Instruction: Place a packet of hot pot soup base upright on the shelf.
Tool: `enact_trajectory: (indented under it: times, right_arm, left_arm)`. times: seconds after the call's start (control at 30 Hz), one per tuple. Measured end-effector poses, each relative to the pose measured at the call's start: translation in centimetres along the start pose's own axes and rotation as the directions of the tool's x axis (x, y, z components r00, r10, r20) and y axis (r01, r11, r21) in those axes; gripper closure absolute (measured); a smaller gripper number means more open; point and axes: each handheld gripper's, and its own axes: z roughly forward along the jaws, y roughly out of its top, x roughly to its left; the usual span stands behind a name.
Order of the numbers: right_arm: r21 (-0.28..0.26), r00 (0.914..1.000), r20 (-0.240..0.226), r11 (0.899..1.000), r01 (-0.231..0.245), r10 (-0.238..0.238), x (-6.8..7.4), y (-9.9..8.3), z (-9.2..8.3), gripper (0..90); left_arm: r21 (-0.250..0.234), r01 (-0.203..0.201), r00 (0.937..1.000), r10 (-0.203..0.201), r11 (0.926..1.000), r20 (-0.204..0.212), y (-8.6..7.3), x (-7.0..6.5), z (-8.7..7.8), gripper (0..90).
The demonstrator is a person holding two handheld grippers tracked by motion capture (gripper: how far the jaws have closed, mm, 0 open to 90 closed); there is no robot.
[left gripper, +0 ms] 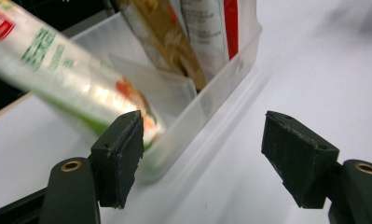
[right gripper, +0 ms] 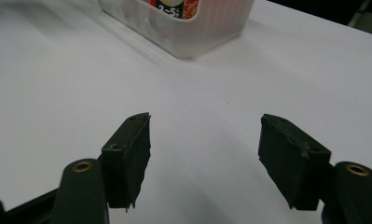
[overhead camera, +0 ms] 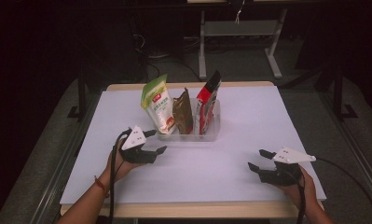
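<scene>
A clear plastic bin stands at the middle back of the white table. Three pouches stand upright in it: a green-and-white one leaning out to the left, a brown one and a red one. My left gripper is open just left of the bin's front corner, with nothing between its fingers. In the left gripper view the green-and-white pouch and the bin wall lie close ahead of the open left gripper. My right gripper rests open near the front right, empty, with the bin farther off.
A wooden edge runs along the table's front. Beyond the table's back stands a white desk frame on a dark floor. Cables trail from both grippers toward the person's side.
</scene>
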Motion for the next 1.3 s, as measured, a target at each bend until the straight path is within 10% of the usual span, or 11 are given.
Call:
enact_trajectory:
  times: [0.43,1.3]
  right_arm:
    - [0.026,0.9963,0.021,0.996,0.083,-0.084,0.6,-0.9,-0.7,31.6]
    - [0.017,0.9967,0.012,0.997,0.08,-0.08,0.5,-2.0,-1.1,30.6]
  left_arm:
    - [0.011,0.025,0.9996,-0.024,0.9996,-0.017,-2.8,0.3,-3.4,25.7]
    - [-0.068,0.121,0.985,-0.128,0.9904,-0.116,-8.8,1.5,-10.5,17.1]
